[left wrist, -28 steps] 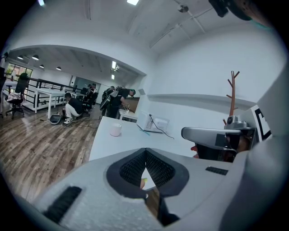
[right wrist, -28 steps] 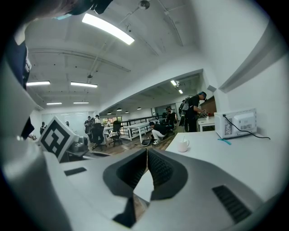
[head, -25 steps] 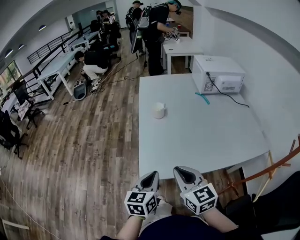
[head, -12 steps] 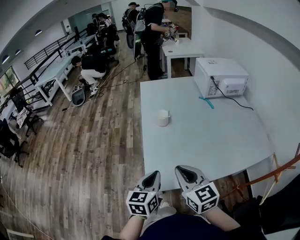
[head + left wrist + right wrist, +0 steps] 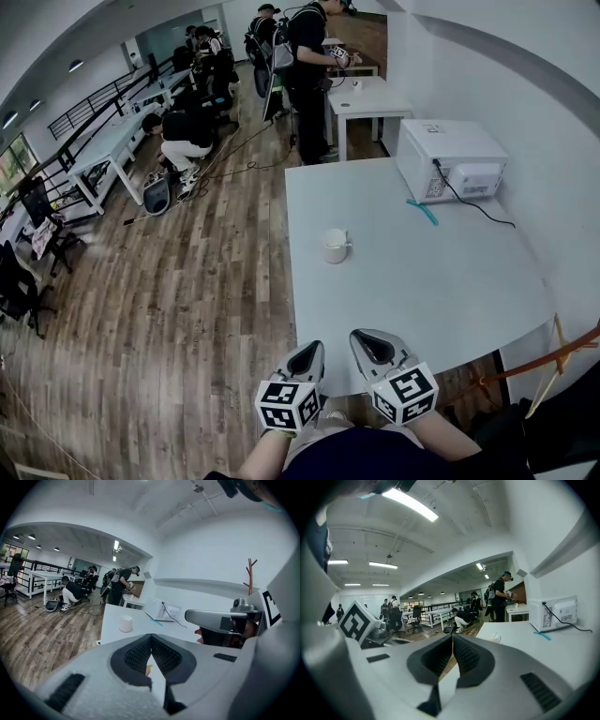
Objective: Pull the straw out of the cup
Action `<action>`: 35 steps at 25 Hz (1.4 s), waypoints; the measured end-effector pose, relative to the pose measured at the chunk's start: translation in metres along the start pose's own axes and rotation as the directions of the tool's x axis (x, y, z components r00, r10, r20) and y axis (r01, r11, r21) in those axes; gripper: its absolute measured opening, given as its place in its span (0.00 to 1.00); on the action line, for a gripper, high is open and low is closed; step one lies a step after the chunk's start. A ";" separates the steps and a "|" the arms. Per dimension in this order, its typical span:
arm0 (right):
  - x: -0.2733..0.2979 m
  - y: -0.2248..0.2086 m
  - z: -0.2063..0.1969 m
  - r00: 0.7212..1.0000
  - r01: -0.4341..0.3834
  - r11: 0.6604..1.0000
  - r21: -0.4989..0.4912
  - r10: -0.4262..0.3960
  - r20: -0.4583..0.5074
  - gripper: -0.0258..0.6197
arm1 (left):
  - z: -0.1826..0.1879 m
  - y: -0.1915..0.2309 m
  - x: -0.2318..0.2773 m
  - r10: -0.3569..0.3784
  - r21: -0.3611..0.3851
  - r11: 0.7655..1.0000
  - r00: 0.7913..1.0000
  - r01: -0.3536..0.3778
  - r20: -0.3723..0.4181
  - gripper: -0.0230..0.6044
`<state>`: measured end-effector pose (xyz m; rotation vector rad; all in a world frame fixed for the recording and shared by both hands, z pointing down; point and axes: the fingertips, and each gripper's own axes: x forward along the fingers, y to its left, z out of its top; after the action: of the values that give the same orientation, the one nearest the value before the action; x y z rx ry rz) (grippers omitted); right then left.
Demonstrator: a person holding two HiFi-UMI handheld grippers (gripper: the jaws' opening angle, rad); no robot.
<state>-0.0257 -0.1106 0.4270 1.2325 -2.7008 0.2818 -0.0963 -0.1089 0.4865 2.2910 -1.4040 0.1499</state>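
A white cup [image 5: 335, 246] with a short straw [image 5: 346, 245] leaning over its rim stands near the left edge of the white table [image 5: 422, 281]. It also shows small in the left gripper view as the cup [image 5: 125, 623], and in the right gripper view as the cup [image 5: 494, 638]. My left gripper [image 5: 308, 351] and right gripper [image 5: 362, 337] hover side by side at the table's near edge, well short of the cup. Both are shut with nothing between the jaws. In their own views, the left gripper [image 5: 151, 638] and right gripper [image 5: 453, 637] have their pads pressed together.
A white microwave [image 5: 453, 159] with a black cable sits at the table's far right corner, and a teal strip [image 5: 422, 212] lies in front of it. Wooden floor [image 5: 187, 300] lies to the left. Several people work at desks in the background.
The head view has moved toward the table: the cup now sits lower and closer in the frame. Both grippers stay shut at the bottom of the view.
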 end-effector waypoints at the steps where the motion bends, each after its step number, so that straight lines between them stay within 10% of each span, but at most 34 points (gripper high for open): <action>1: 0.004 -0.001 0.001 1.000 0.003 1.000 -0.001 -0.003 -0.001 0.09 | 0.001 0.003 0.001 0.001 -0.001 1.000 1.000 -0.001 0.001 0.07; 35: 0.104 -0.111 0.012 0.998 -0.007 1.000 -0.015 0.006 -0.068 0.09 | 0.016 0.051 0.095 0.108 -0.073 0.991 0.993 -0.111 -0.038 0.07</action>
<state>-0.0093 -0.2606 0.4499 1.1888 -2.6452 0.2983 -0.0970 -0.2131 0.5187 2.1422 -1.4935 0.1669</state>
